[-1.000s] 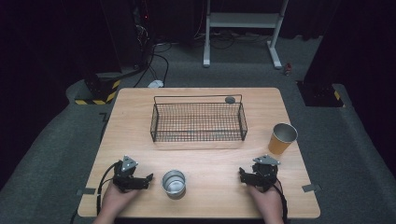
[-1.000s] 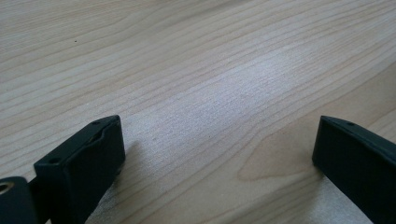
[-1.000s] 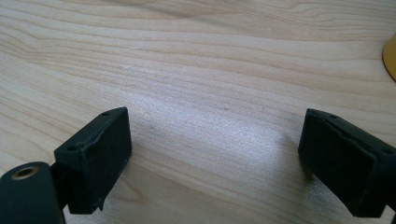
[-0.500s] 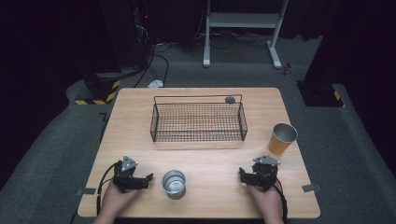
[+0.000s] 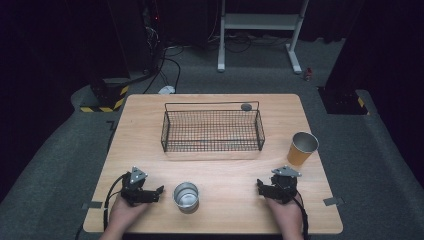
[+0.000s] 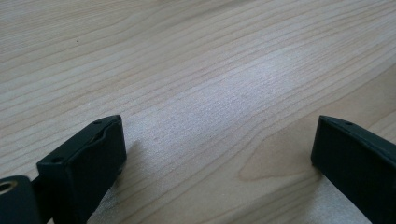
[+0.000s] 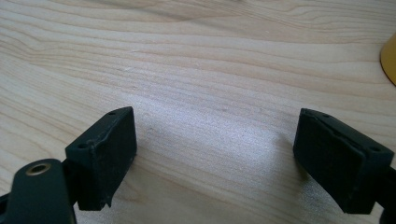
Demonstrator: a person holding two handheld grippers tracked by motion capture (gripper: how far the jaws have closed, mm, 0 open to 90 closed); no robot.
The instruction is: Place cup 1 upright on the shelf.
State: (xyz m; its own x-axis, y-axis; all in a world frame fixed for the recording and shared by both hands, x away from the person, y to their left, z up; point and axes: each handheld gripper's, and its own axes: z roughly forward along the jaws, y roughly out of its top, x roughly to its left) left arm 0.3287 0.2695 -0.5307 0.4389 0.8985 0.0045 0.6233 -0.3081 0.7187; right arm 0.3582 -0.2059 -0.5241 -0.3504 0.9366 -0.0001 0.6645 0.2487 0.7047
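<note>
1. Nothing has shifted since the earlier frame – both hands parked on the wooden bench [image 5: 150, 125].
2. Left gripper [image 5: 159, 191] jaws wide, empty, just beside the round metal cup [image 5: 186, 196].
3. Right gripper [image 5: 260, 186] wide, empty; orange paper cup [image 5: 302, 148] near it.
4. Step: straddle the metal cup's rim squarely, then close – the black wire basket [image 5: 212, 131] is the likely drop.

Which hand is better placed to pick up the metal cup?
Left. The left gripper rests beside the metal cup, jaws open toward it; the right gripper lies farther off, nearer the orange cup.
</note>
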